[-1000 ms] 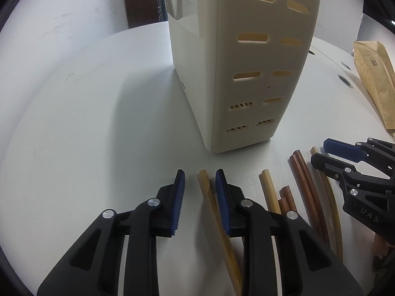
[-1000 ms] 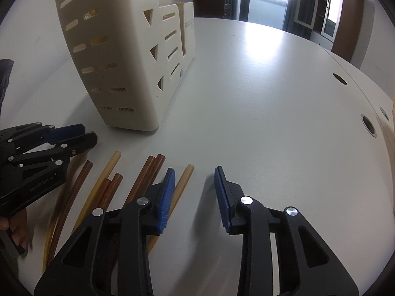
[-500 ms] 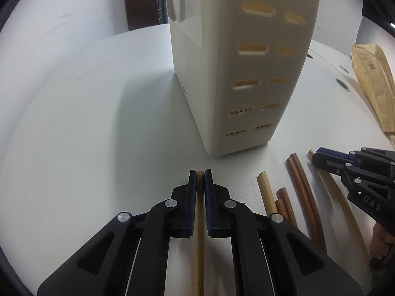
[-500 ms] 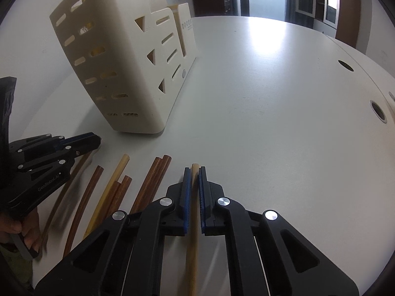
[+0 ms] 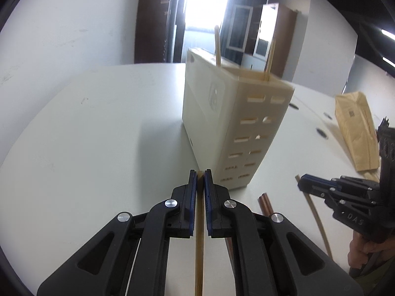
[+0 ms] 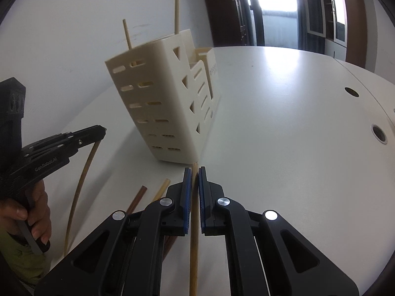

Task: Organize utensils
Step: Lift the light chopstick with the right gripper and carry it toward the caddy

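Left gripper (image 5: 200, 177): I have it clamped on a pale chopstick (image 5: 199, 246), stick running back along the fingers.
Left view, target: cream holder (image 5: 237, 128) stands just ahead, slightly right, open top above my tip.
Right gripper (image 6: 194, 175): I grip another chopstick (image 6: 193, 246), likewise lengthwise.
Right view, target: holder (image 6: 167, 103) ahead-left; my left gripper looks nearer.

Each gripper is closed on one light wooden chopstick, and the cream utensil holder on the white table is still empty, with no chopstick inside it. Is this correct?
Not quite: the cream utensil holder is not empty. The right wrist view shows two light chopsticks standing up out of its top. The rest holds: the left gripper and the right gripper are each closed on one light chopstick, over the white table.
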### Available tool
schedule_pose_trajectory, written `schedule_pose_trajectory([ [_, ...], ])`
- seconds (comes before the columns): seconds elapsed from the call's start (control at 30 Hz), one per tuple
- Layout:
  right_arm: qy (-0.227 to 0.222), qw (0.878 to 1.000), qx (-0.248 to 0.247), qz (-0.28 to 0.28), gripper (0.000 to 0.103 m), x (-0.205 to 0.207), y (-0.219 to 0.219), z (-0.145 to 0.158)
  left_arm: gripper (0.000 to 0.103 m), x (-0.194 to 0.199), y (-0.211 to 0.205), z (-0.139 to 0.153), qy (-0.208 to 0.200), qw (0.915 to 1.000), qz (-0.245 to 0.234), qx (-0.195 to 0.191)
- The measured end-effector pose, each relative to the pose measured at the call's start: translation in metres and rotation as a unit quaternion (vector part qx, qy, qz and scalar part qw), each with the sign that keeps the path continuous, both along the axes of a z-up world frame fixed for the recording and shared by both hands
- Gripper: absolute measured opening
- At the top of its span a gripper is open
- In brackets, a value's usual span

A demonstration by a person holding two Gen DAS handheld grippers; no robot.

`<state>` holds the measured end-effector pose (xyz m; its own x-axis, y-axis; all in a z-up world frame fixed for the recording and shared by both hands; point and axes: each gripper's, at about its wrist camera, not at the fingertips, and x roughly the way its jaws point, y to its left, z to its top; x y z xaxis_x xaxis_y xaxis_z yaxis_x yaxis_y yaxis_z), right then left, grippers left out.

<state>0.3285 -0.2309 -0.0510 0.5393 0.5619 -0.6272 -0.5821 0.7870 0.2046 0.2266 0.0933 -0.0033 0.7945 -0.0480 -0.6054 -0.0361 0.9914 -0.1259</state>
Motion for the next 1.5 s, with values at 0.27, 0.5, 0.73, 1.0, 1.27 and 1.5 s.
schedule_pose_trajectory([
  [0.27, -0.035, 0.999, 0.013, 0.006, 0.007, -0.009, -0.007, 0.019, 0.006, -0.022, -0.006, 0.028, -0.043, 0.9990, -0.007, 0.012],
  [0.5, -0.076, 0.996, 0.033, 0.016, 0.007, -0.033, -0.016, 0.049, 0.006, -0.043, -0.010, 0.052, -0.063, 0.9978, -0.004, 0.022],
  [0.73, -0.107, 0.993, 0.046, 0.021, 0.007, -0.052, -0.026, 0.072, 0.006, -0.054, -0.008, 0.062, -0.068, 0.9976, -0.008, 0.011],
  [1.0, -0.129, 0.990, 0.053, 0.024, 0.007, -0.072, -0.032, 0.087, 0.006, -0.074, -0.017, 0.078, -0.098, 0.9946, -0.029, 0.018],
  [1.27, -0.157, 0.985, 0.074, 0.024, 0.007, -0.086, -0.040, 0.109, 0.006, -0.086, -0.026, 0.101, -0.128, 0.9909, -0.031, 0.028],
  [1.5, -0.174, 0.981, 0.082, 0.020, 0.007, -0.082, -0.038, 0.122, 0.006, -0.081, -0.032, 0.116, -0.148, 0.9877, -0.040, 0.029],
])
